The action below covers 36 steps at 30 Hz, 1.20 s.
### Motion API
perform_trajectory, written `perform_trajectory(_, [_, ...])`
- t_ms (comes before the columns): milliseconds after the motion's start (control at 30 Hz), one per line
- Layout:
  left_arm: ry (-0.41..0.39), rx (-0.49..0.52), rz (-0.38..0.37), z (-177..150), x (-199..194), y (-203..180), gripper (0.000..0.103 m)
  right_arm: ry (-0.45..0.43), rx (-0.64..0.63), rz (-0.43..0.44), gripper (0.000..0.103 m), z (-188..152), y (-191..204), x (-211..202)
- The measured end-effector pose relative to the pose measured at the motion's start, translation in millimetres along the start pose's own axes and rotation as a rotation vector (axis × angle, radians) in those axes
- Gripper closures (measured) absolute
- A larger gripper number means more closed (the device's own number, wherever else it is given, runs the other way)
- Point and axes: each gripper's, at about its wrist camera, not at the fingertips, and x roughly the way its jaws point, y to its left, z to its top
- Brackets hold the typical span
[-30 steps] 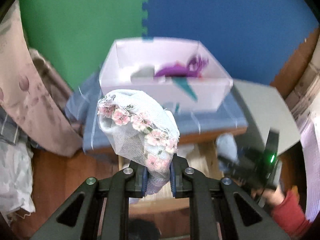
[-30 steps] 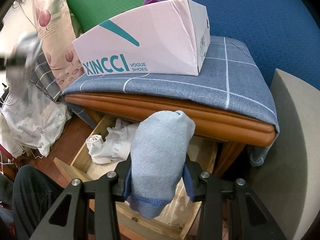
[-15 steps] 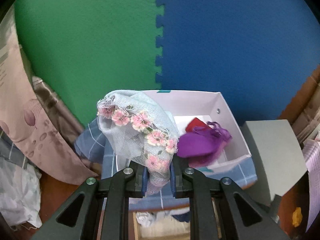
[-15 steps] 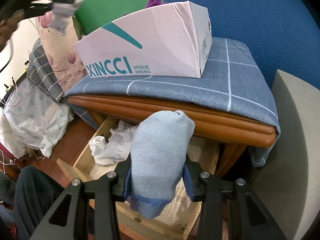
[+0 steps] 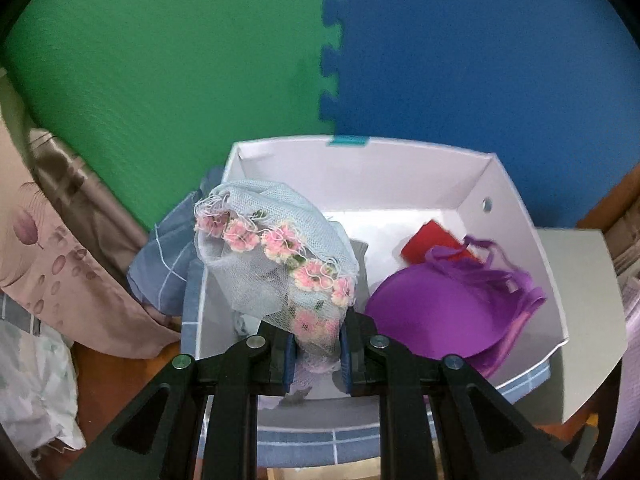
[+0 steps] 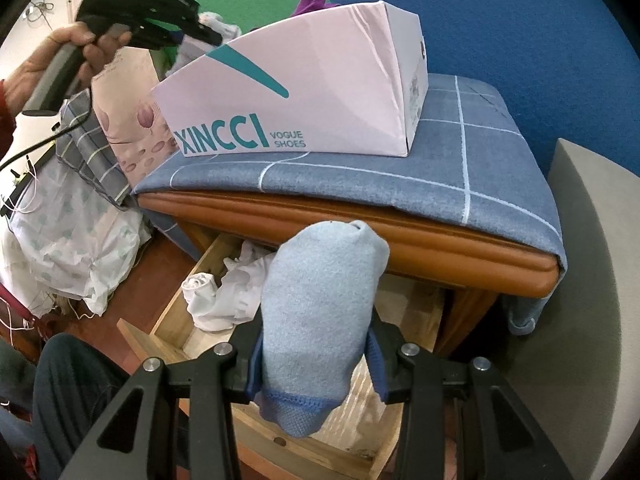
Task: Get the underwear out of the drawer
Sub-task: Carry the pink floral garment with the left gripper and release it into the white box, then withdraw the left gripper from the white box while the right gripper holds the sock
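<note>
- My left gripper (image 5: 317,354) is clamped on the lace underwear (image 5: 276,256); its long axis runs up and away from the jaws, over the left part of the open shoe box (image 5: 516,216).
- A purple bra (image 5: 440,320) lies inside that box, to the right.
- My right gripper (image 6: 316,360) pinches blue underwear (image 6: 320,312), standing upright above the open drawer (image 6: 192,332), folded end up.
</note>
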Motion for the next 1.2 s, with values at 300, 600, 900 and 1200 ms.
perform_trajectory(300, [0.065, -0.025, 0.025, -9, 40, 5, 0.081, 0.012, -0.012, 0.003, 0.062, 0, 3, 3])
perform_trajectory(600, [0.018, -0.043, 0.064, -15, 31, 9, 0.046, 0.019, -0.027, -0.001, 0.062, 0, 7, 5])
perform_trajectory(900, [-0.073, -0.065, 0.024, -43, -16, 9, 0.039, 0.018, -0.036, -0.006, 0.062, 0, 6, 7])
perform_trajectory(1200, [-0.222, -0.051, 0.092, -127, -71, 0, 0.027, 0.028, -0.056, -0.024, 0.062, 0, 8, 11])
